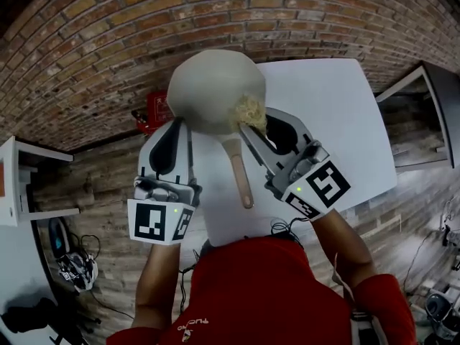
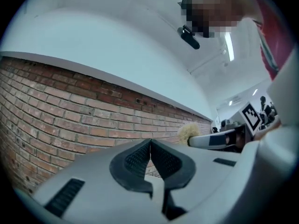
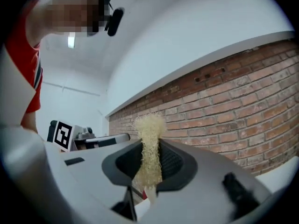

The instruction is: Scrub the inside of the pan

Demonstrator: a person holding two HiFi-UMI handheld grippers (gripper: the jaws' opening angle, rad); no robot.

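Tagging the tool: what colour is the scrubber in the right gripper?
Pale straw-yellow, fibrous; the scrubber shows best in the right gripper view, between its jaws.

A brick wall (image 1: 93, 42) backs the white table (image 1: 338, 121).

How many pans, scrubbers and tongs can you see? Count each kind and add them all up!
pan: 1
scrubber: 1
tongs: 2 (left tongs shut with nothing in them, right tongs shut on the scrubber)
total: 4
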